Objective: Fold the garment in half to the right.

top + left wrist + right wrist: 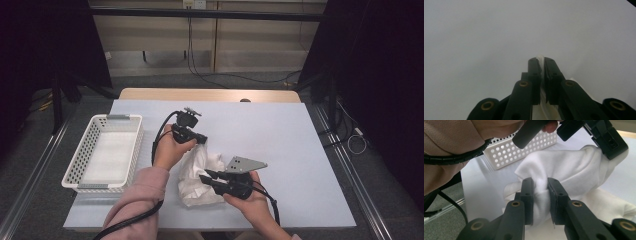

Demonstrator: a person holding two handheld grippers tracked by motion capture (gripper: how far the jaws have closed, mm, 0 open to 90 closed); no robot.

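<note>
No text, label, brand, number or sign can be read on anything in these views.

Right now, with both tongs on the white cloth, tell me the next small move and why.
Probably lift both hands together and draw them apart to spread the white cloth. The left tongs pinch its far edge and the right tongs are shut on a bunched fold, while the rest lies crumpled on the table. The white basket stands to the left, perhaps its destination.
</note>
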